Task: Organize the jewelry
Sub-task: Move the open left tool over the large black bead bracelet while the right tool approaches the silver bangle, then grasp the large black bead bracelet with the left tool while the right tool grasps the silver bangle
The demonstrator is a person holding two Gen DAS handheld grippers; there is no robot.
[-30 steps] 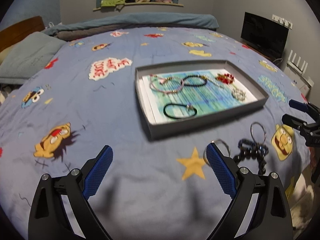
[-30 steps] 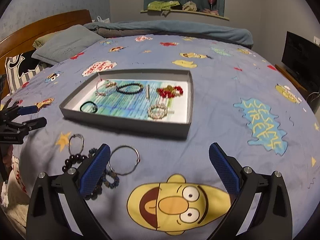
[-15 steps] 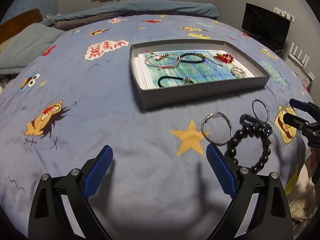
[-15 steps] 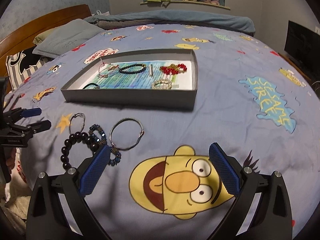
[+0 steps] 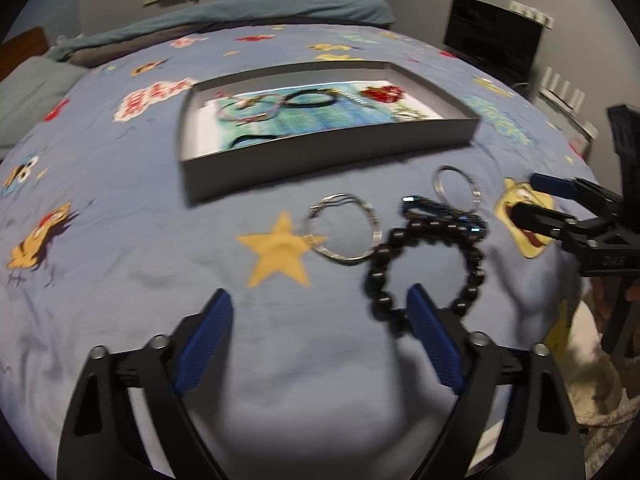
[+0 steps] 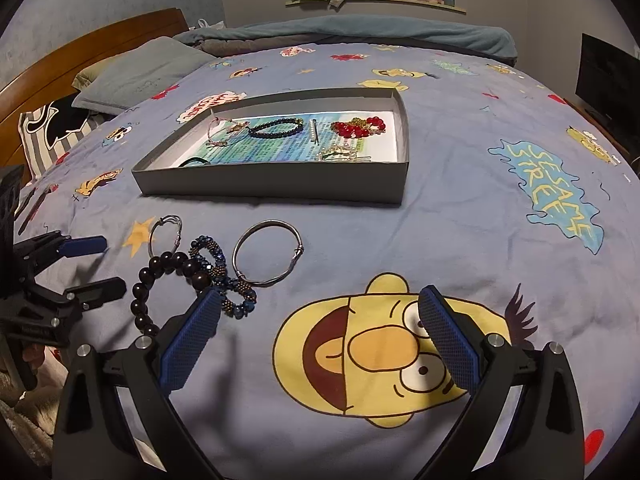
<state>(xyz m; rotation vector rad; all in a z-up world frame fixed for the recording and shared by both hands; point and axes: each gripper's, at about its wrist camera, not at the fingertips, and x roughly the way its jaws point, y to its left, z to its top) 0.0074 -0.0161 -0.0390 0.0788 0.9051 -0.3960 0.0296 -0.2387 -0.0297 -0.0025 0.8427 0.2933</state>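
Observation:
Loose jewelry lies on the bedsheet in front of a grey tray (image 5: pixel 320 152) (image 6: pixel 272 184): a black bead bracelet (image 5: pixel 378 258) (image 6: pixel 140 290), a blue beaded bracelet (image 5: pixel 444 216) (image 6: pixel 216 256), a silver bangle (image 5: pixel 344 259) (image 6: pixel 296 254) and a small silver ring (image 5: pixel 436 184) (image 6: pixel 178 236). My left gripper (image 5: pixel 318 294) (image 6: pixel 113 263) hangs low over the sheet, its jaws closing with only cloth between them. Its right finger covers the near edge of the black bead bracelet. My right gripper (image 6: pixel 320 294) (image 5: pixel 525 195) stands open and empty over a yellow cartoon face, just right of the pile.
The tray holds a red bead piece (image 6: pixel 360 128), a dark bead bracelet (image 6: pixel 276 128) and several other pieces. Pillows (image 6: pixel 136 72) and a wooden headboard (image 6: pixel 80 52) lie far left, a dark screen (image 5: pixel 492 40) stands at the right, and the bed's edge is near the left gripper.
The left gripper came down and right toward the loose bracelets, and its jaws narrowed. The right gripper sank a little toward the bed, then held still.

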